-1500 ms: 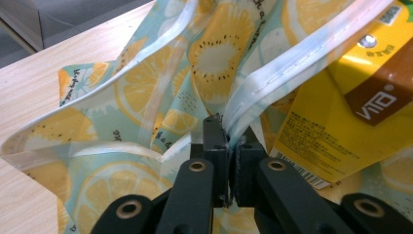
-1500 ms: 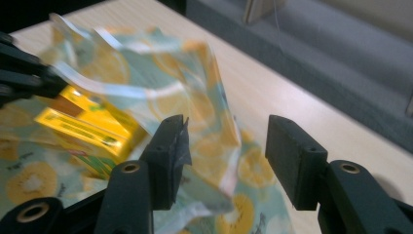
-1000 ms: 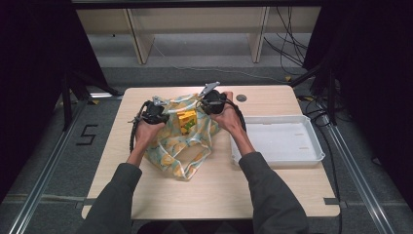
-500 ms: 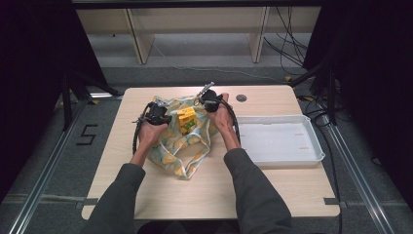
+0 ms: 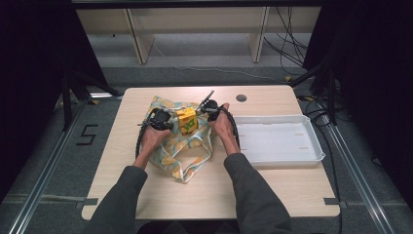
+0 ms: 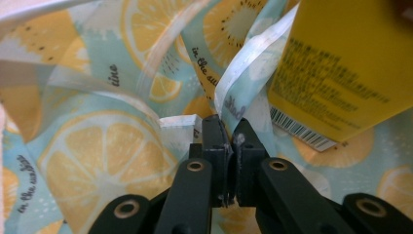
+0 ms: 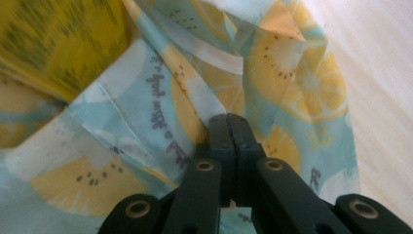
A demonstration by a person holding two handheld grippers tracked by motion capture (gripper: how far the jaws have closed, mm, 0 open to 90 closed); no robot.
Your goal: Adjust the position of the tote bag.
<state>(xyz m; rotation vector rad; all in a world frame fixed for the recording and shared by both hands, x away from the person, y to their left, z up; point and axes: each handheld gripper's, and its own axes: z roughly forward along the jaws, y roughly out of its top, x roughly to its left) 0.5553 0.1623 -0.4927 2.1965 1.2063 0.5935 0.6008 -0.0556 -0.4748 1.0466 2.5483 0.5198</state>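
Since the earlier frames we note both hands drawn closer together at frame centre. Left claw [image 5: 165, 120] and right claw [image 5: 207, 107] each pinch the lemon-print bag [image 5: 171, 146] on the table [image 5: 272, 195], flanking the yellow carton [image 5: 186, 121]. White tray [image 5: 280, 141] at right.

Lemon-print bag [image 5: 178, 146]: thin matt cloth, creased, white woven edging. Yellow carton [image 5: 186, 121]: smooth printed card, slight sheen. Table [image 5: 272, 190]: pale wood-grain, matt. Tray [image 5: 277, 141]: white smooth plastic. Left gripper [image 6: 228, 127] jaws: matt black plastic.
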